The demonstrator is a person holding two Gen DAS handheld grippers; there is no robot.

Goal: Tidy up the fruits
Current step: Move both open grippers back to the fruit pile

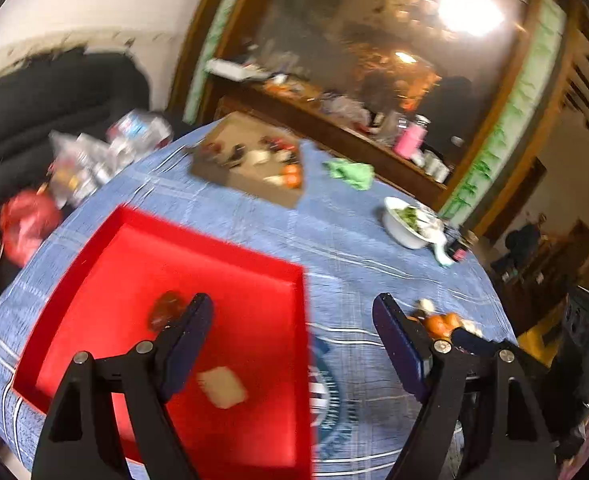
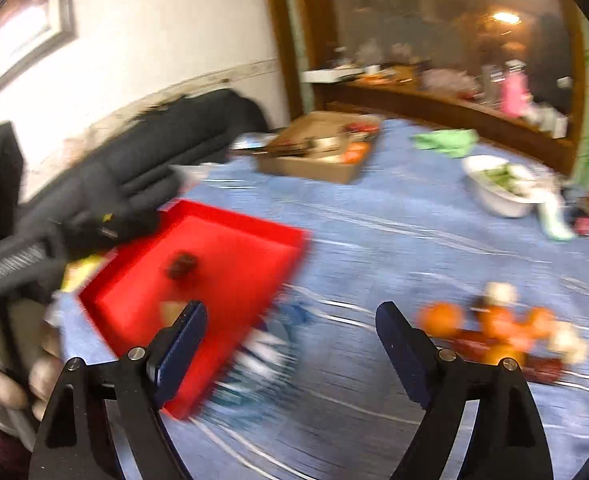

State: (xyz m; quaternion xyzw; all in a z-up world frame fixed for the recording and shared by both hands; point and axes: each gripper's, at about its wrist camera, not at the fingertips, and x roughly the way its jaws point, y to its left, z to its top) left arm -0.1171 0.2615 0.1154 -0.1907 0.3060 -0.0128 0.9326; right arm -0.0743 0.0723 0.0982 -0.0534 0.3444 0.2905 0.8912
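A red tray [image 1: 142,240] lies on the blue tablecloth; it also shows in the right wrist view [image 2: 278,236]. In it sit a dark red fruit [image 1: 166,310] [image 2: 180,266] and a pale tan piece [image 1: 222,386] [image 2: 172,310]. A pile of orange fruits and pale pieces [image 2: 502,328] lies on the cloth to the right, seen behind my left gripper's right finger [image 1: 440,322]. My left gripper [image 1: 294,320] is open and empty over the tray's right edge. My right gripper [image 2: 290,320] is open and empty between tray and pile. Both views are blurred.
A cardboard box [image 1: 250,160] [image 2: 318,148] of items, a green cloth [image 1: 350,174] [image 2: 446,140] and a white bowl of greens [image 1: 408,220] [image 2: 498,186] sit at the far side. A black sofa [image 1: 42,116] and bags [image 1: 30,224] stand left. A gloved hand [image 2: 106,184] holds the left tool.
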